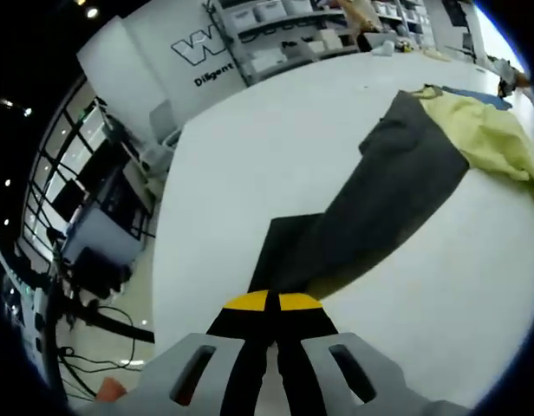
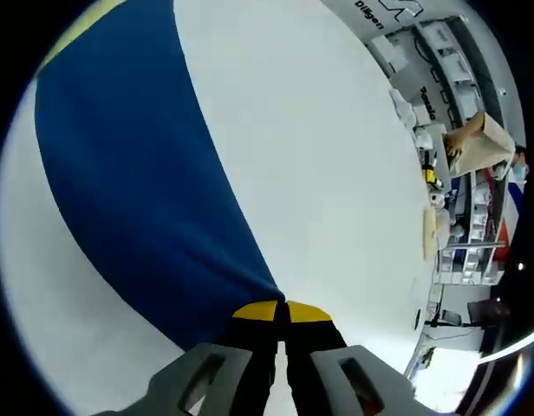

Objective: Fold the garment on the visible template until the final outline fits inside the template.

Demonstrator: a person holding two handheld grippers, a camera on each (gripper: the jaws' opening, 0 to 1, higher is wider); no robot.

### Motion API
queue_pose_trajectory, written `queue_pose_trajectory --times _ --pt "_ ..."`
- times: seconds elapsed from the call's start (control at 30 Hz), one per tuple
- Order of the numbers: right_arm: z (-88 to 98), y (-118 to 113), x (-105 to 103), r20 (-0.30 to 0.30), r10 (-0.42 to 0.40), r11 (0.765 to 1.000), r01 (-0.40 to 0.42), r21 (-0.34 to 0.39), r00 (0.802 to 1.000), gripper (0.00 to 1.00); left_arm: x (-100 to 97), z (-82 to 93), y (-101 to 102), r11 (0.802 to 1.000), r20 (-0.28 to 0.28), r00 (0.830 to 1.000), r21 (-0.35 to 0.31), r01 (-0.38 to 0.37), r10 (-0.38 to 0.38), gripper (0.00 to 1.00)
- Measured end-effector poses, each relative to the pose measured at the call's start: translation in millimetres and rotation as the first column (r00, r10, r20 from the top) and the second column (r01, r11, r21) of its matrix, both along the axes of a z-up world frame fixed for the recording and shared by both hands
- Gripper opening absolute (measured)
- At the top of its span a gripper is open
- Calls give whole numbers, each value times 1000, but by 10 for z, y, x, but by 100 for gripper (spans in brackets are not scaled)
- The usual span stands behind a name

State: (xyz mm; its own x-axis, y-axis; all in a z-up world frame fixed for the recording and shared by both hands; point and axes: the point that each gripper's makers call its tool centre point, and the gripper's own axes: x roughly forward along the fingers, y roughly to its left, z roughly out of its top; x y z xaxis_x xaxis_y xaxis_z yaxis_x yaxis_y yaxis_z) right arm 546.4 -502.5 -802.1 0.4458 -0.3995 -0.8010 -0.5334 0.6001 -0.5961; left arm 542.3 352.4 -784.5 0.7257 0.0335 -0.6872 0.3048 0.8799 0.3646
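Gripping garment (image 1: 371,208) edges, jaws closed.

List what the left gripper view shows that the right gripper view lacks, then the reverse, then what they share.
Left gripper view: the left gripper is shut on the corner of a dark grey garment that stretches across the table toward a yellow cloth.

Right gripper view: the right gripper is shut on the corner of a blue cloth, and a brown paper bag sits by the shelves.

Both: the white table, storage shelves behind it, and yellow-tipped jaws pinching fabric.
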Motion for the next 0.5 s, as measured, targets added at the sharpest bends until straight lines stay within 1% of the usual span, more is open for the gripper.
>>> queue_pose_trajectory --times 0.1,0.27,0.3,0.33,0.43,0.5 --pt "1 17 -23 -6 4 1000 -4 -16 1000 0 9 -4 7 1000 4 1000 -6 -9 9 0" --pt "41 58 -54 25 -19 1000 18 20 1000 0 -2 -7 -8 999 2 1000 -32 -19 19 0" --pt "66 48 -41 44 -23 1000 23 17 999 1 1 -1 -17 999 6 1000 -37 -18 18 3" --pt "102 37 -34 60 -30 999 29 14 998 5 3 10 -30 999 11 1000 -36 -14 14 5" --pt "136 54 -48 72 -42 998 39 42 997 10 1 23 -75 999 11 1000 -45 2 -1 9" --pt "166 36 -64 77 -42 999 40 34 996 10 0 41 -75 999 14 1000 -38 4 -4 15"
